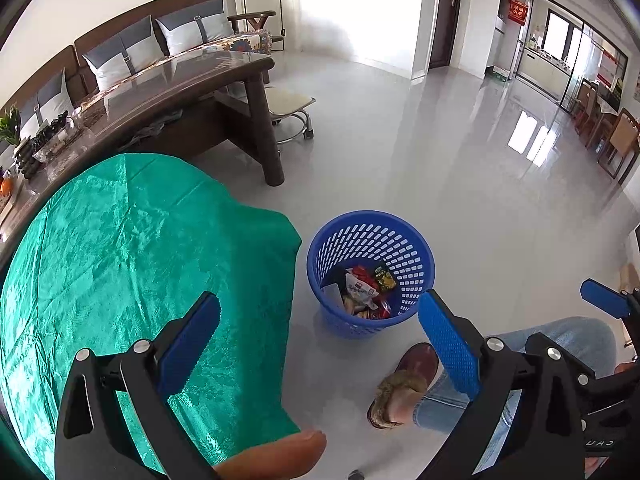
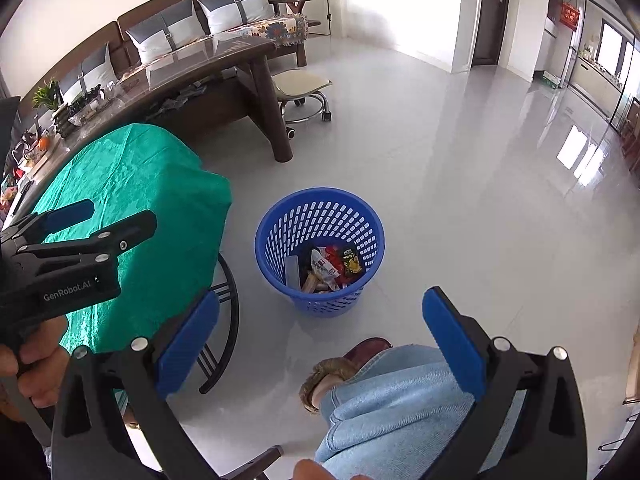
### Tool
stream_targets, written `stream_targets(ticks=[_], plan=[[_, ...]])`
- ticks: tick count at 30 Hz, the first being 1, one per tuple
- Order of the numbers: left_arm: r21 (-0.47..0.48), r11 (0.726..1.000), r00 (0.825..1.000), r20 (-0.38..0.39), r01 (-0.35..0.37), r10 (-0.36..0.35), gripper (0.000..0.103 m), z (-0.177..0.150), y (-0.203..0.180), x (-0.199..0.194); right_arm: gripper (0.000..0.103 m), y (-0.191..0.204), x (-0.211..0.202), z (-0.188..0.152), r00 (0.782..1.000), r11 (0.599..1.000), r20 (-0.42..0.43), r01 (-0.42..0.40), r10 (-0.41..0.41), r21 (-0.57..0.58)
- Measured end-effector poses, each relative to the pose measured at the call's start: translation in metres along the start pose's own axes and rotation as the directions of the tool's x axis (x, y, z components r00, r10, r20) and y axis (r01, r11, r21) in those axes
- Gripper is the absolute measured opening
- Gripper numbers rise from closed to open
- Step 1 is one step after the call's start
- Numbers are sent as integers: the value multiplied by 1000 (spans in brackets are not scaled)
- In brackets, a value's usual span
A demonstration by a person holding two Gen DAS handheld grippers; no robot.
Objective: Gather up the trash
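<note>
Wrappers [image 1: 366,290] are seen piled in the bottom of the blue perforated wastebasket [image 1: 420,256], which stands on the pale glossy floor [image 1: 460,168] just beside the table draped in a green cloth [image 1: 132,240]. Red, white and yellow-green snack packets can be made out in both views, together with a flat grey piece leaning against the inner wall; nothing loose is visible on the cloth or on the floor nearby, so the collecting is judged to be largely done.

Both tools are held above the basket with nothing between their pads. The left gripper [image 1: 320,320] is spread wide, its blue ribbed pads well apart, and the right gripper [image 2: 320,320] is likewise fully spread and empty.

The packets are judged to be light, thin and crinkly, likely slippery on their printed film, and easily crushed without harm. A pinch on a crimped end seam or a folded corner would be expected to hold better than one on a smooth face. The basket itself is judged to be light, stiff plastic with some flex in its walls; if it is to be moved, its rolled rim would be the place to grip, and the load could tip it if it is taken from one side only.

A person's denim-clad leg [image 2: 400,392] and a brown slipper [image 1: 416,364] are close to the basket.
</note>
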State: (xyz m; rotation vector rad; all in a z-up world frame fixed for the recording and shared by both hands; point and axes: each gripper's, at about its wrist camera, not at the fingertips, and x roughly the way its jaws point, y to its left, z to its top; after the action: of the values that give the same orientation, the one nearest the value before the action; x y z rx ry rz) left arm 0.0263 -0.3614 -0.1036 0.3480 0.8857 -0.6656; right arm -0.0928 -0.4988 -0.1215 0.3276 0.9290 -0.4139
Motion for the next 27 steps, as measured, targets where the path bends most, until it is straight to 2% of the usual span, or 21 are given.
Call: stream_targets(ticks=[27], plan=[[0,1000,1000,-19,-5,5,98,1,2,10,98,1,11,1,999,1000,-23,-28,27,-3]])
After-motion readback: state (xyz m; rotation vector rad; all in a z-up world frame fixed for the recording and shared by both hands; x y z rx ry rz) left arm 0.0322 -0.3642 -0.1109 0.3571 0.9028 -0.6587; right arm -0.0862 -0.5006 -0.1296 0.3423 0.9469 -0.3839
